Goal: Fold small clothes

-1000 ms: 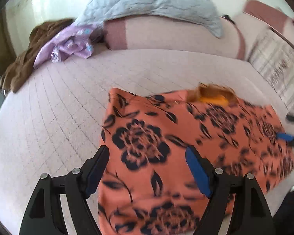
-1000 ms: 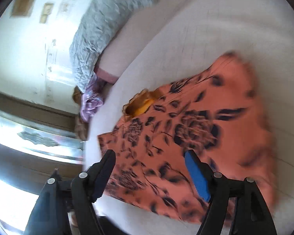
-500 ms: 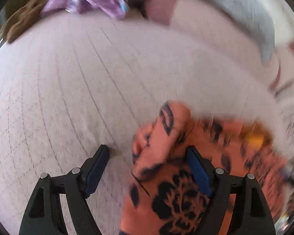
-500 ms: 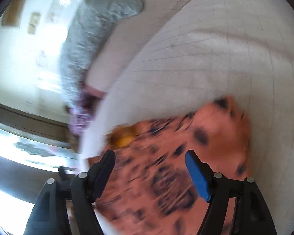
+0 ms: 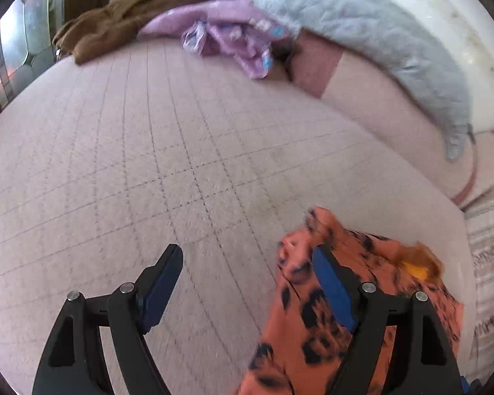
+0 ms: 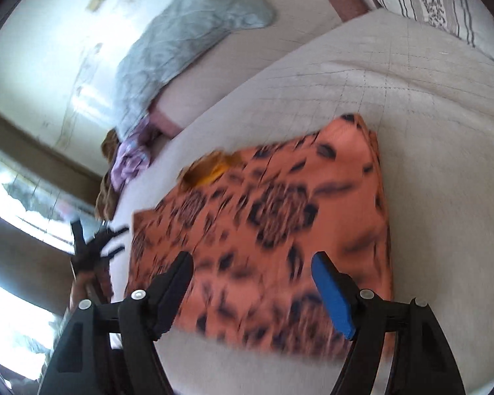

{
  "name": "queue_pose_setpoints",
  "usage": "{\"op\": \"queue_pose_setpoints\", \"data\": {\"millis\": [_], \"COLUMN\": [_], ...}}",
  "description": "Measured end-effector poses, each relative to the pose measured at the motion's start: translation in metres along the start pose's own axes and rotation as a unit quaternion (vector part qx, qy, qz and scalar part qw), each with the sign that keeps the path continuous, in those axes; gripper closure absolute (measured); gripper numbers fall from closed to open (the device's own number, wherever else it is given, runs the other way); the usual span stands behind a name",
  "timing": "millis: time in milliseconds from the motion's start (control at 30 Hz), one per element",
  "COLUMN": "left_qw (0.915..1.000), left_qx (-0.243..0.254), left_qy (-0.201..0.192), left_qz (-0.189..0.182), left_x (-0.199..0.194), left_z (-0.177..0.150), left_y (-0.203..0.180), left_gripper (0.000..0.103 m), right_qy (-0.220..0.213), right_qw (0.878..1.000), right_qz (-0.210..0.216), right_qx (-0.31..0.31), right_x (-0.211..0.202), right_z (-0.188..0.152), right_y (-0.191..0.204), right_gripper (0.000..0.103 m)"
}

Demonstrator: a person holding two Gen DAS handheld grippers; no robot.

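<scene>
An orange garment with dark flowers (image 6: 280, 214) lies flat on the quilted bed, its yellow neck opening (image 6: 214, 171) toward the pillows. My right gripper (image 6: 252, 273) hovers open over its near part, and no cloth is pinched. In the left wrist view the same garment (image 5: 313, 329) fills the lower right. My left gripper (image 5: 247, 263) stands open at its left corner. The right finger (image 5: 329, 283) overlaps the cloth edge and the left finger (image 5: 164, 276) is over bare quilt. The left gripper (image 6: 89, 247) also shows blurred at the bed's left edge.
A purple garment (image 5: 233, 42) and a brown one (image 5: 122, 23) are heaped at the head of the bed beside a grey quilted pillow (image 5: 378, 42). A striped pillow (image 6: 438, 3) lies at the far right. The pale quilt (image 5: 148, 164) stretches to the left.
The left gripper has slid leftward off the middle of the orange garment to its left corner and rolled. The right view swung up toward the pillows, then came back over the garment.
</scene>
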State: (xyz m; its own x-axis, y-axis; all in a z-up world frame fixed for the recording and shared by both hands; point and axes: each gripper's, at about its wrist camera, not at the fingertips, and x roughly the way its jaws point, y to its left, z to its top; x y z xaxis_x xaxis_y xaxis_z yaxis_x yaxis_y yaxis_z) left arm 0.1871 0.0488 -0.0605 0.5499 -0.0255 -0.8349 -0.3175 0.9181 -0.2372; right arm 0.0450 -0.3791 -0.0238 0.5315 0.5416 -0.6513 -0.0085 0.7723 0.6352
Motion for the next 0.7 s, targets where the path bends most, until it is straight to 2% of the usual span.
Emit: {"op": "queue_pose_setpoints", "data": {"millis": [133, 233, 333, 500, 600, 700], "left_qw": [0.9976, 0.9945, 0.9922, 0.9913, 0.9915, 0.9910], "left_qx": [0.056, 0.091, 0.115, 0.115, 0.113, 0.119], "left_qy": [-0.014, -0.027, -0.013, 0.027, 0.023, 0.021], "left_qz": [-0.037, -0.045, -0.045, -0.059, -0.061, -0.059], "left_x": [-0.045, -0.068, -0.074, -0.074, -0.080, -0.086], "left_z": [-0.043, -0.082, -0.128, -0.166, -0.172, -0.176], "left_y": [-0.010, -0.022, -0.033, -0.040, -0.042, -0.046], "left_gripper": [0.022, 0.022, 0.021, 0.021, 0.021, 0.021], "right_qy": [0.012, 0.021, 0.017, -0.023, -0.058, -0.085], "right_qw": [0.999, 0.994, 0.987, 0.976, 0.962, 0.959], "right_qz": [0.048, 0.076, 0.080, 0.044, 0.042, 0.017], "right_qx": [0.023, 0.082, 0.142, 0.213, 0.264, 0.268], "right_x": [-0.015, -0.010, 0.001, 0.016, 0.020, 0.019], "right_z": [-0.049, -0.084, -0.103, -0.101, -0.090, -0.079], "right_y": [0.015, 0.005, -0.006, -0.030, -0.046, -0.047], "right_gripper": [0.022, 0.022, 0.022, 0.022, 0.022, 0.023]}}
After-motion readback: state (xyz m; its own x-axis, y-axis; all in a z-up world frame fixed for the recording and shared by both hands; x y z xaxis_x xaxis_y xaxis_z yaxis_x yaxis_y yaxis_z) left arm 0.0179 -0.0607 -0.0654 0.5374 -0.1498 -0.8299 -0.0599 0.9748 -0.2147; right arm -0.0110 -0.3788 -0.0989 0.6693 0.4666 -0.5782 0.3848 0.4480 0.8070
